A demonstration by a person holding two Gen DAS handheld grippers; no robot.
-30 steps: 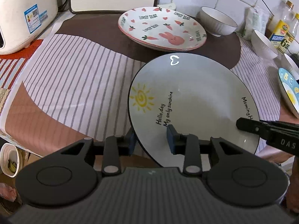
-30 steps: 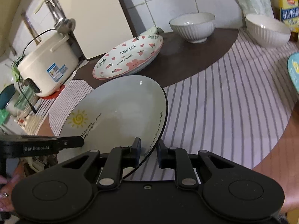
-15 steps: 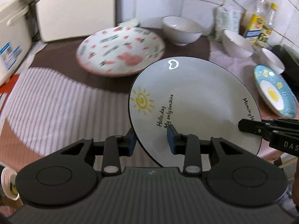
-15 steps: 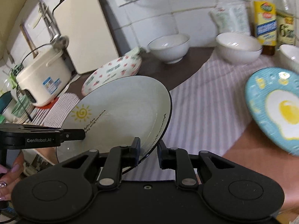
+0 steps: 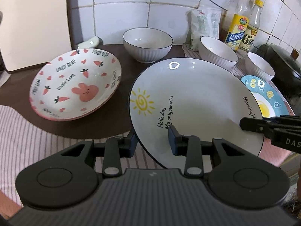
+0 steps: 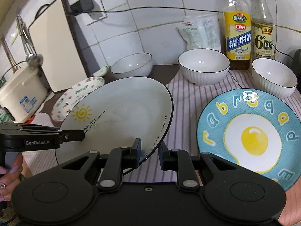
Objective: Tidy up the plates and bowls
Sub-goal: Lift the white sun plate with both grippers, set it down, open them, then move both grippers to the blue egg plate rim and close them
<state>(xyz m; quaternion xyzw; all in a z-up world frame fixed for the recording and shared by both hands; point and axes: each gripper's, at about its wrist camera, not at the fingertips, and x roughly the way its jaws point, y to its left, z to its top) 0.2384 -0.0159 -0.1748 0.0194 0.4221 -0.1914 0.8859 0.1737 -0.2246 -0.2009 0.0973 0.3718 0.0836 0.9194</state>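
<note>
- The sun plate (image 5: 195,105), white with a thin dark rim, a yellow sun and the words "Hollo,day My only sunshine", is held tilted above the striped cloth (image 6: 190,98), clear of the counter.
- The left gripper (image 5: 151,141) is clamped on the sun plate's near-left rim: one blue pad lies on the plate's face, the other sits under the rim.
- The right gripper (image 6: 149,153) grips the sun plate's opposite edge, by the word "Morning", with the rim pinched between its two fingers.
- In the left wrist view the right gripper's black finger reaches in over the sun plate from the right side; in the right wrist view the left gripper, marked "GenRobot.AI", comes in from the left.
- A hand (image 6: 7,177) shows at the lower left of the right wrist view, below that left gripper.
- To the right of the sun plate lies the blue egg plate (image 6: 250,131), flat on the cloth and partly hidden behind the sun plate's rim in the left wrist view.
- To the left of the sun plate sits the rabbit plate (image 5: 75,82), pink-rimmed with carrots and hearts, on the dark brown patch.
- Beyond the sun plate, toward the tiled wall, stand three white ribbed bowls: left bowl (image 5: 147,44), middle bowl (image 5: 218,51), right bowl (image 5: 260,67).
- Behind the bowls, against the wall, are two bottles (image 6: 250,24) and a white packet (image 6: 202,33).
- Far left of the sun plate, a rice cooker (image 6: 20,92) stands beside an upright cream board (image 6: 54,43).
</note>
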